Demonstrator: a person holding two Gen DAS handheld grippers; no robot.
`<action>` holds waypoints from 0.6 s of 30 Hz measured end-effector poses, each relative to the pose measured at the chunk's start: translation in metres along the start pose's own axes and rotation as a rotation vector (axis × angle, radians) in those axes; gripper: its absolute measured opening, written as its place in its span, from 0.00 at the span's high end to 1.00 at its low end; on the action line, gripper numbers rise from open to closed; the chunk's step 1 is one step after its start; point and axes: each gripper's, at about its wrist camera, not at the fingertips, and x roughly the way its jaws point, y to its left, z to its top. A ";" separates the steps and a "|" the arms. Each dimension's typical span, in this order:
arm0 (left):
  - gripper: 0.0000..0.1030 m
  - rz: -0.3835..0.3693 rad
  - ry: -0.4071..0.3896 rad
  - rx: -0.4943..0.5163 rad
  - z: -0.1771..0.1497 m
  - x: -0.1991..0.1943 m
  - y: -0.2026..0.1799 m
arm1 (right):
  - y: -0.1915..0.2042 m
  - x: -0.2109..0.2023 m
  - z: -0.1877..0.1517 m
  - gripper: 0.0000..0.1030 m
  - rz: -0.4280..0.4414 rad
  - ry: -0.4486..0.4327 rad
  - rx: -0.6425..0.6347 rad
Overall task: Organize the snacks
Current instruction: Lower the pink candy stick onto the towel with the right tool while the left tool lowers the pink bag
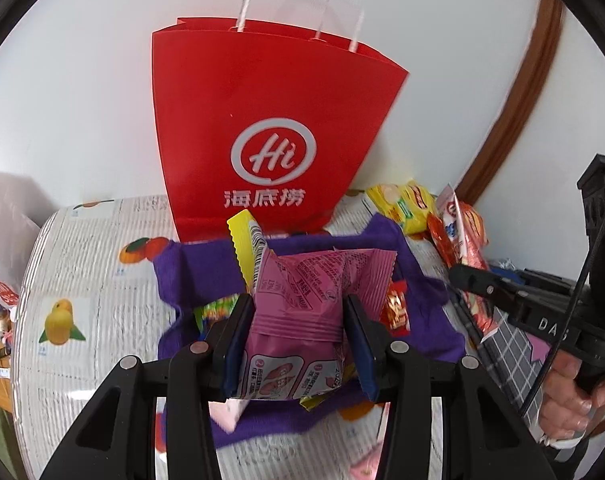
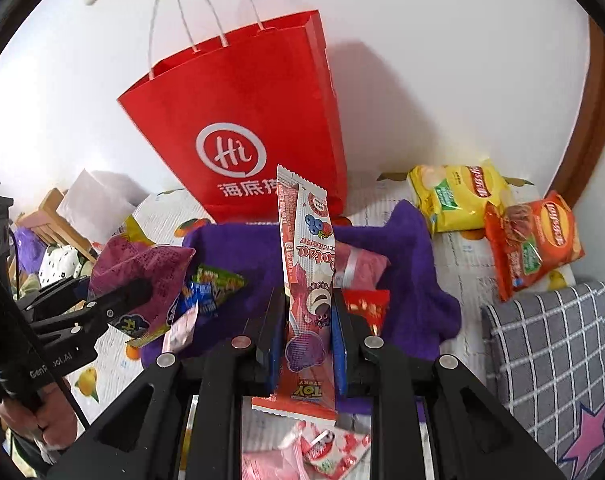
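Left wrist view: our left gripper (image 1: 298,344), jaws clenched on the pink snack packet (image 1: 310,304).
Right wrist view: our right gripper (image 2: 306,340), jaws grasping the long berry snack stick (image 2: 308,276), which stands upright between them.
Beyond the jaws: we see the red paper bag (image 2: 246,128) upright behind the purple cloth (image 2: 414,280).
Right of our right jaws: yellow chip bag (image 2: 458,196), orange chip bag (image 2: 538,240) on the tabletop (image 1: 82,264).
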 end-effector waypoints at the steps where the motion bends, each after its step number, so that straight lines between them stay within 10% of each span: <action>1: 0.58 0.002 0.001 -0.005 0.002 0.004 0.001 | 0.000 0.004 0.002 0.79 0.003 0.005 -0.001; 18: 0.58 -0.018 0.096 -0.064 -0.003 0.080 0.010 | -0.029 0.086 0.002 0.78 0.054 0.175 0.054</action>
